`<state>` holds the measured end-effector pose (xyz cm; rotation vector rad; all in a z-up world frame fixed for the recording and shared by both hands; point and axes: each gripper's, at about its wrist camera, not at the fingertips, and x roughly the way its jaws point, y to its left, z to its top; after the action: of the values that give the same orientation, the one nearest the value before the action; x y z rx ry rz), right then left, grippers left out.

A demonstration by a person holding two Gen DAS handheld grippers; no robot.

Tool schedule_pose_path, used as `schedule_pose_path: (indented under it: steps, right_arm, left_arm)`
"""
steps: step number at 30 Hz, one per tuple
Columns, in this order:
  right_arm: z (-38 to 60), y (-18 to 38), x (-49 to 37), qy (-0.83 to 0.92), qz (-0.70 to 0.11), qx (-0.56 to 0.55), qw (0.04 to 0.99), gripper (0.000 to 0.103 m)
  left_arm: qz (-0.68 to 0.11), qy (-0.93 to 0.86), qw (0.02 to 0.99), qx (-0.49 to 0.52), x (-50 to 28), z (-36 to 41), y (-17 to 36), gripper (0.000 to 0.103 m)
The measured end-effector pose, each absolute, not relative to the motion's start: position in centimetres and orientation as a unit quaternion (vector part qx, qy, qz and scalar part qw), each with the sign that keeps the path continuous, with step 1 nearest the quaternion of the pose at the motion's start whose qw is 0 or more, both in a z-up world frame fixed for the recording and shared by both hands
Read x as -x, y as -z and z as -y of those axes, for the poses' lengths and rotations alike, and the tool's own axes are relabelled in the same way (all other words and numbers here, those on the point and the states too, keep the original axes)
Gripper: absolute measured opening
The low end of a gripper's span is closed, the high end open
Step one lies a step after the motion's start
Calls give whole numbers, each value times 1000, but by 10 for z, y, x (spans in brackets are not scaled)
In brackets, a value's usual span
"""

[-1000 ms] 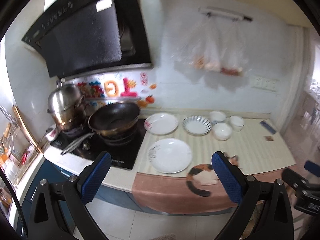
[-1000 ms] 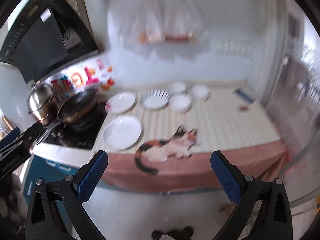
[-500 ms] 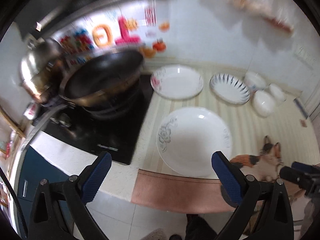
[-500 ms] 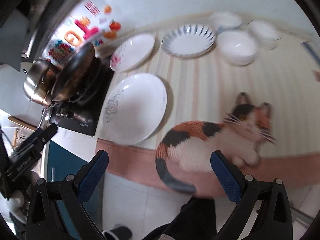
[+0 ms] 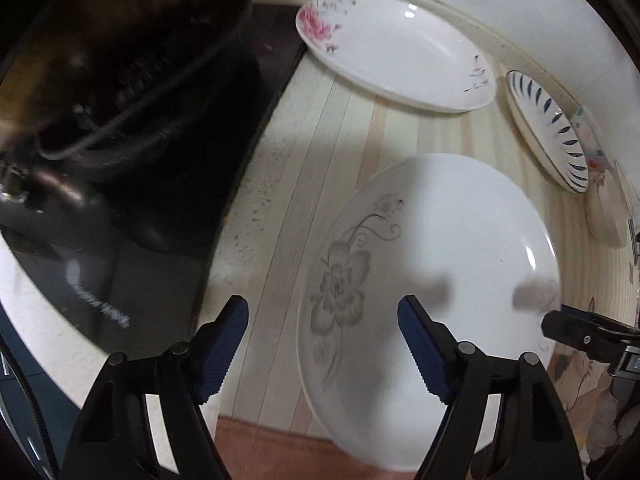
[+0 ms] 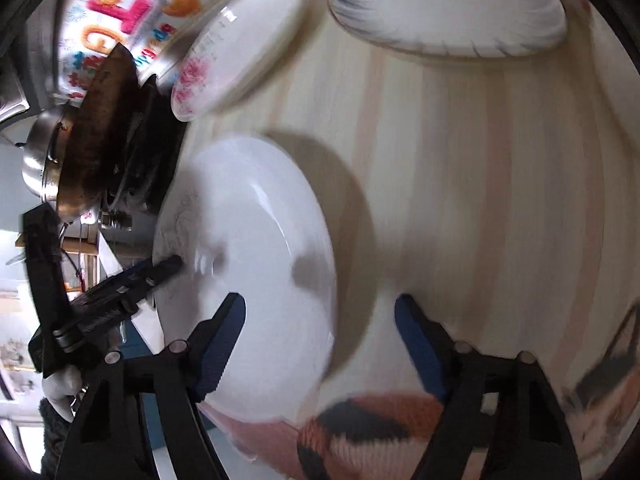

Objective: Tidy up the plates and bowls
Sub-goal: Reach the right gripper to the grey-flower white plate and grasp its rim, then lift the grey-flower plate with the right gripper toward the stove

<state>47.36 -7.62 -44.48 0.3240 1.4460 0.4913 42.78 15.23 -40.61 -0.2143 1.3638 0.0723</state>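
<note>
Barely begun: both the left gripper [image 5: 322, 322] and right gripper [image 6: 320, 320], jaws wide and empty, flank the grey-flowered plate [image 5: 432, 280], while every dish sits unstacked on the tabletop [image 5: 320, 128].

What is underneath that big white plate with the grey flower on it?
The big white plate with the grey flower lies on a cream striped mat, its near rim over a pinkish-brown cloth border. Anything directly beneath the plate is hidden.

Near plate [image 5: 432, 264] lies right of the stove [image 5: 132, 216] (two plates [image 5: 396, 46] behind).
</note>
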Motion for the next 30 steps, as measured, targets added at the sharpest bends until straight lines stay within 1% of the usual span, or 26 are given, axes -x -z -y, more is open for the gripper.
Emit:
schedule_pose_path:
  steps: [1,2,3,4,6,8,13,20,26,30]
  right_arm:
    - [71,447,-478,-230,-657,-140,704,56]
    - [67,448,-480,-233,-664,-140,697,50]
    - [64,449,-484,-235,-661,-138,699,43]
    - [60,449,-486,-240,-661,-133,699,38]
    - [52,448,-489,-237,-660,-123,702,37]
    - [55,448,-488,-234,-662,-127,701,33]
    - [67,447,-484,-228,-665,-132,699,32]
    - [102,427,-469,-215,-664,-149,700,32]
    - [150,410,-446,-189,-657,-167,710,32]
    - [190,409,-430,-158,-653,-190,716,32]
  left_arm:
    - [-633,-30,766,102,-429,-153,409,55]
    - [-641,-22,760,109,-431,-152,414,49]
    - [-633,-20,767,107,-431,-150,411,47]
    - [-633,-11,766,111,-432,-148,411,40]
    - [-637,-17,763,105,-430,-143,409,40]
    - [-635,-20,764,110,-427,-142,408,40]
    - [-635,-21,766,103,-416,-129,396,38]
    - [-630,-5,772,89,-407,-97,375,38]
    - [-623,33,777,78,-401,-62,354,38]
    - [-622,63,777,73,-404,-39,353,38]
